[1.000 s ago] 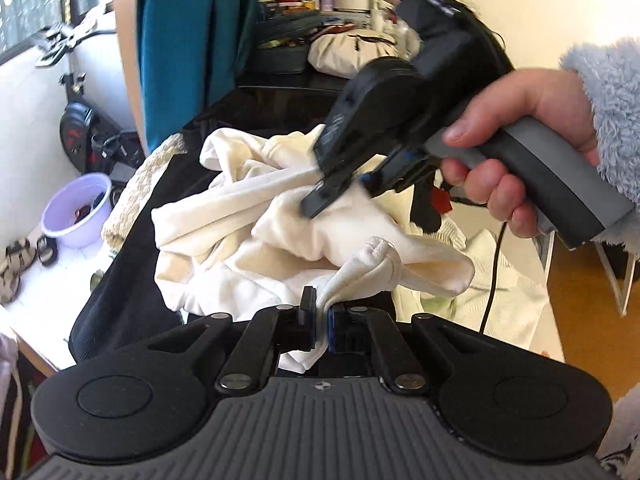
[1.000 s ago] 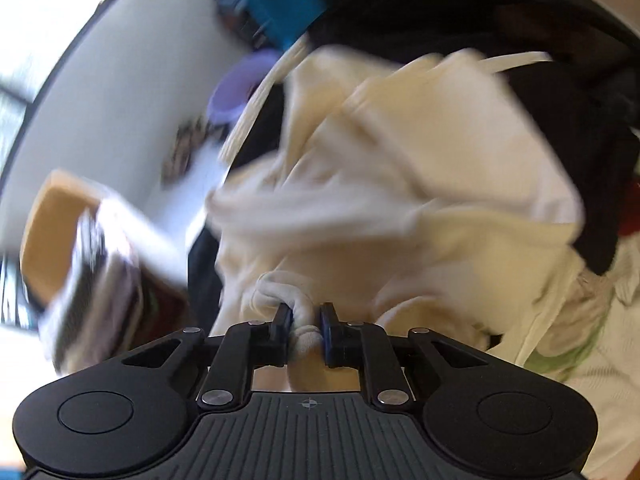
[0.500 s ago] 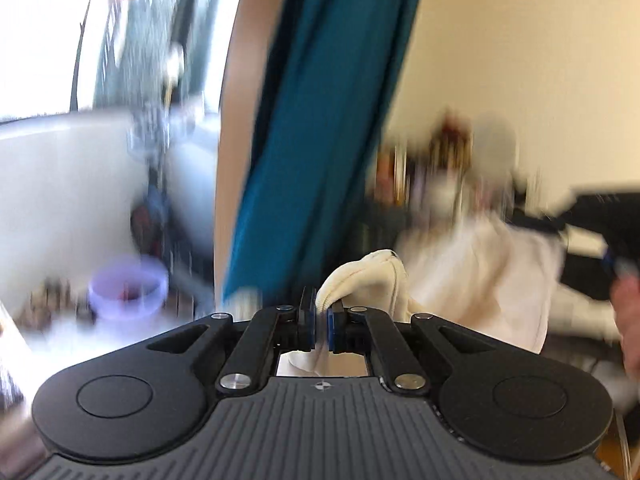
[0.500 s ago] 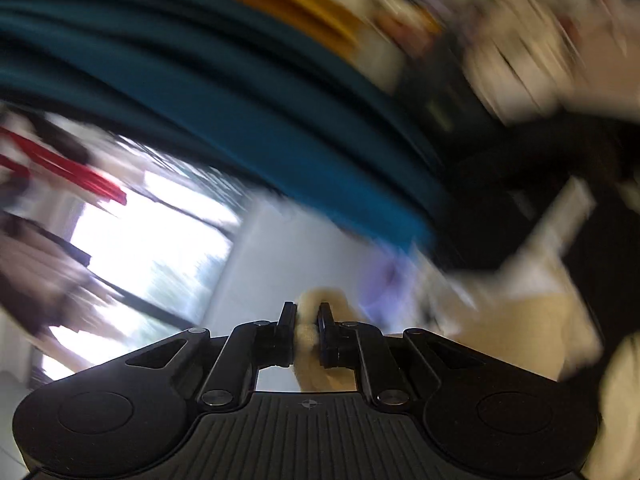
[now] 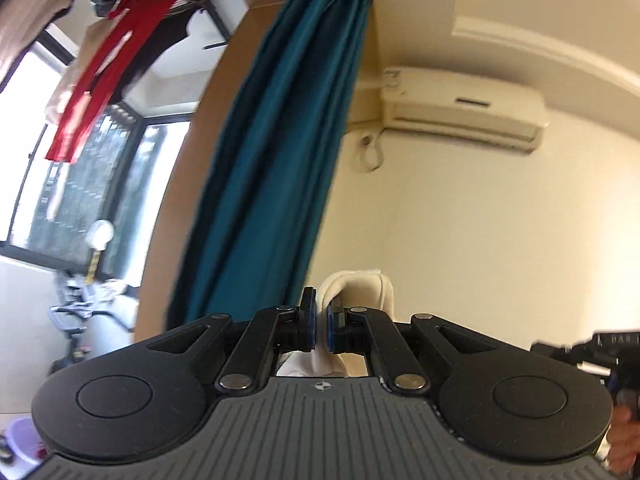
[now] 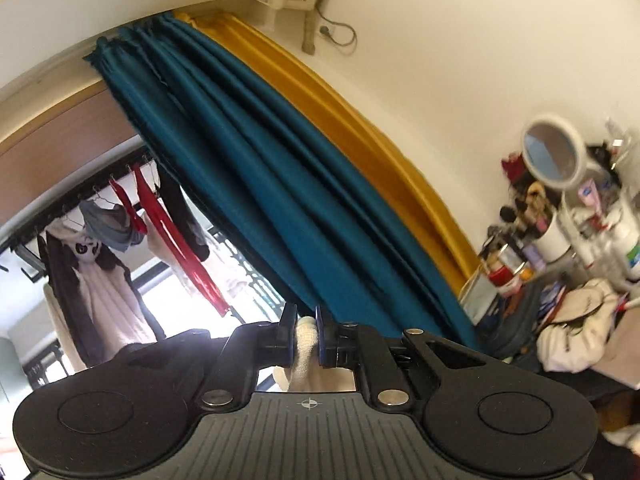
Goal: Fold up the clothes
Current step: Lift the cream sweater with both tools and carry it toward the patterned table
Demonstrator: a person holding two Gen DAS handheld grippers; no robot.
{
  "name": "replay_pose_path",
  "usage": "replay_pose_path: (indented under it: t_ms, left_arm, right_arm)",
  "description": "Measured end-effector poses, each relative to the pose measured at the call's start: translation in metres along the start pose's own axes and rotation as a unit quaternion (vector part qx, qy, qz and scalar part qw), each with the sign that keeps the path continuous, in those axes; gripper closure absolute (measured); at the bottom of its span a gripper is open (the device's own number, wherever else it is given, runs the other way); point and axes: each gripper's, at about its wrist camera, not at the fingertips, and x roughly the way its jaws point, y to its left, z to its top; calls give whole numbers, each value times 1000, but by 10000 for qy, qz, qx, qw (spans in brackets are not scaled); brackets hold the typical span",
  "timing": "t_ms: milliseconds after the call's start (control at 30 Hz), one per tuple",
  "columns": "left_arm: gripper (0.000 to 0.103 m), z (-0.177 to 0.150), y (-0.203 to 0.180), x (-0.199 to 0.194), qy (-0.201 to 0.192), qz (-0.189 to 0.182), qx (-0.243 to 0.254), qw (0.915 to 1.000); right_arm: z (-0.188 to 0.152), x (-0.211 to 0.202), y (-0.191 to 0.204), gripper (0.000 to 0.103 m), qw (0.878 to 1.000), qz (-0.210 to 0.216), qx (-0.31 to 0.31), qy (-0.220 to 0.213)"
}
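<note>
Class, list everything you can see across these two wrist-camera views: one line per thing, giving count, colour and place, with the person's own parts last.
cream garment: one, pinched in both grippers, hanging below them.
teal curtain: one, hanging beside the window.
mustard curtain: one, behind the teal one, by the wall.
air conditioner: one, cream, high on the wall.
round mirror: one, white-framed, on the cluttered dresser at right.
cosmetics: many, mixed colours, around the mirror.
hanging laundry: several pieces, red, grey, black, on a rail by the window.
panda-hooded garment: one, black and white, on that rail.
lilac basin: one, low at left.
left gripper: black, shut on the cloth.
right gripper: black, shut on the cloth.
hand: one, partly visible at the right edge.
</note>
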Motion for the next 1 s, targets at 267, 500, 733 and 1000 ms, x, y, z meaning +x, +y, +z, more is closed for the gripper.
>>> replay_pose_path:
  t_ms: [267, 500, 733, 1000]
  left_arm:
    - [98, 0, 0, 10, 24, -1365, -319, 9901]
    - [98, -31, -19, 18, 255, -2701, -496, 9612]
    - [98, -56, -72, 34, 377, -3883, -1099, 9142]
    - [97, -94, -192, 39, 462, -4043, -893, 9091]
  right_arm:
    - [-5, -63, 39, 94, 9957, -824, -290, -306]
    - [-48, -108, 42, 94, 9877, -1428, -101, -632]
    - [-70, -174, 58, 94, 9607, -2584, -554, -847]
    - [-79, -293, 45, 94, 9413, -2784, -817, -1725]
